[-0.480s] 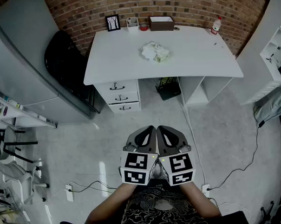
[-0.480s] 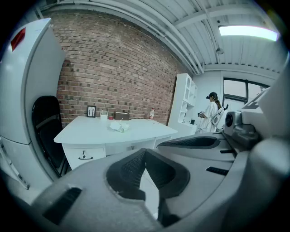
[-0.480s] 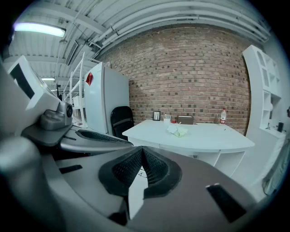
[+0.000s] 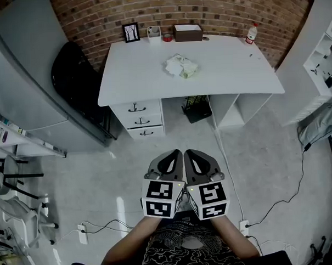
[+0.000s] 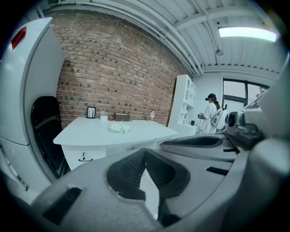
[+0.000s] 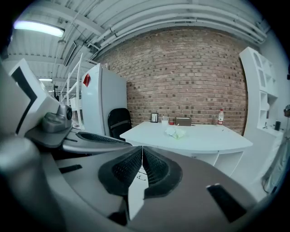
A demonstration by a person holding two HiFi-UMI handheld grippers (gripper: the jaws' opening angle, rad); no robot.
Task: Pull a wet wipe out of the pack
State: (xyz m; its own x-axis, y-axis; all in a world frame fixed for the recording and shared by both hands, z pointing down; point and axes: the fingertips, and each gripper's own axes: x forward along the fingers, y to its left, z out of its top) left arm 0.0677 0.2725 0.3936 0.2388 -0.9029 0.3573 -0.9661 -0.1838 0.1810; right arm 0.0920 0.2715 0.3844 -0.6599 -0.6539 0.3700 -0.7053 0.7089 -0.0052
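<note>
The wet wipe pack (image 4: 180, 65) lies crumpled and pale, with a green patch, on the white desk (image 4: 229, 71) far ahead of me. It shows small in the left gripper view (image 5: 118, 128) and in the right gripper view (image 6: 176, 132). My left gripper (image 4: 177, 154) and right gripper (image 4: 190, 154) are held side by side close to my body, over the floor and well short of the desk. Both are shut with nothing between the jaws, as their own views confirm (image 5: 145, 152) (image 6: 142, 149).
A picture frame (image 4: 131, 32), cup (image 4: 154, 31), brown box (image 4: 188, 32) and bottle (image 4: 252, 33) line the desk's back edge. Drawers (image 4: 140, 119) and a dark bin (image 4: 197, 108) sit under it. Black chair (image 4: 76, 78), grey cabinet (image 4: 26, 80), white shelf (image 4: 325, 56), floor cables (image 4: 104, 222). A person (image 5: 210, 115) stands far right.
The desk and its objects sit slightly higher and further left in the head view. Both grippers stay shut, side by side.
</note>
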